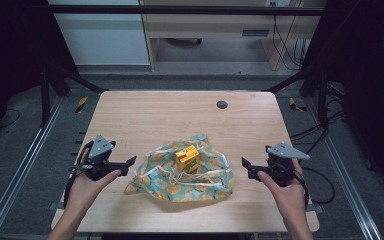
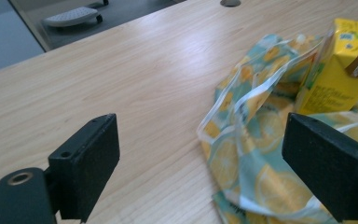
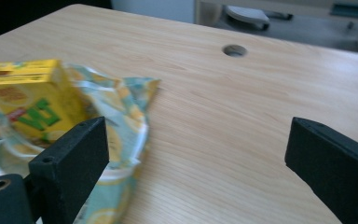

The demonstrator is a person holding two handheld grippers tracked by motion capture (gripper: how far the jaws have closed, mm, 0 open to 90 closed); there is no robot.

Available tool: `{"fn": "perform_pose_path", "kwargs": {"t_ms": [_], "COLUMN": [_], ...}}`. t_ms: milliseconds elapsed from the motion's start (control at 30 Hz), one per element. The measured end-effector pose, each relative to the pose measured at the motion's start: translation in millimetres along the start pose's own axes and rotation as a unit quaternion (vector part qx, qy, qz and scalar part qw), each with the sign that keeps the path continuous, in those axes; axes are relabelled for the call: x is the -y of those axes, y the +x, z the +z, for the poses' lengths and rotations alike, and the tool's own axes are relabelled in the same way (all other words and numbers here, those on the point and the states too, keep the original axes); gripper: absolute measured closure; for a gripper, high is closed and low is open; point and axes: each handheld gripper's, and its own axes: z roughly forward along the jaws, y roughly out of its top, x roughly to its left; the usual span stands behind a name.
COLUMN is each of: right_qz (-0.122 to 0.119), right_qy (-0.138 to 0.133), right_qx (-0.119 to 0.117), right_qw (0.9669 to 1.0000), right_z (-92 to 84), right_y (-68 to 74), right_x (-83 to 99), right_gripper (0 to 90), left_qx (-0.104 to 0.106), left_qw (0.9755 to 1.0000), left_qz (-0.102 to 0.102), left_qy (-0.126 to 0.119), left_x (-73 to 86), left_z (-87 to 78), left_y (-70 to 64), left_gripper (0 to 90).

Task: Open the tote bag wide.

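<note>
A yellow drink carton (image 1: 187, 157) stands upright on a crumpled teal cloth with a lemon print (image 1: 180, 172) in the middle of the wooden table (image 1: 180, 112). My left gripper (image 1: 130, 162) is held just left of the cloth, open, jaws pointing at it with nothing between them. My right gripper (image 1: 244, 165) is held just right of the cloth, open and empty too. In the left gripper view the carton (image 2: 340, 70) rises behind the folded cloth (image 2: 256, 140) at the right. In the right gripper view the carton (image 3: 32, 100) and cloth (image 3: 121, 116) lie at the left.
A round cable hole (image 1: 222, 104) sits near the table's far edge. Bare wood lies behind the cloth and at both sides. Dark frame rails (image 1: 20, 170) run along the table, with cables (image 1: 325, 135) on the floor at the right. A desk (image 1: 215, 25) stands beyond.
</note>
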Motion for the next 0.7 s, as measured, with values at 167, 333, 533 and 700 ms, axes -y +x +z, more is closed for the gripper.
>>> {"fn": "perform_pose_path", "kwargs": {"t_ms": [167,333,533,700], "right_qz": [0.034,0.053,0.063,0.063], "right_qy": [0.017,0.030,0.039,0.062], "right_qx": [0.025,0.028,0.043,0.062], "right_qw": [0.9990,0.9978,0.9963,0.9942], "right_z": [4.2,7.8,11.3,17.0], "right_y": [-19.3,-27.2,-33.0,-38.0], "right_x": [20.9,38.1,50.5,62.1], "right_gripper": [5.5,6.0,6.6,8.1], "left_qx": [-0.007,-0.011,-0.017,-0.016], "left_qw": [0.9998,0.9991,0.9980,0.9970], "left_qz": [-0.013,-0.029,-0.047,-0.060], "left_qy": [0.014,0.027,0.039,0.047], "left_x": [16.7,34.6,53.1,66.5], "left_z": [0.5,5.9,10.4,13.3], "left_y": [10.5,20.7,29.5,33.5], "left_gripper": [8.8,7.7,7.5,7.5]}}
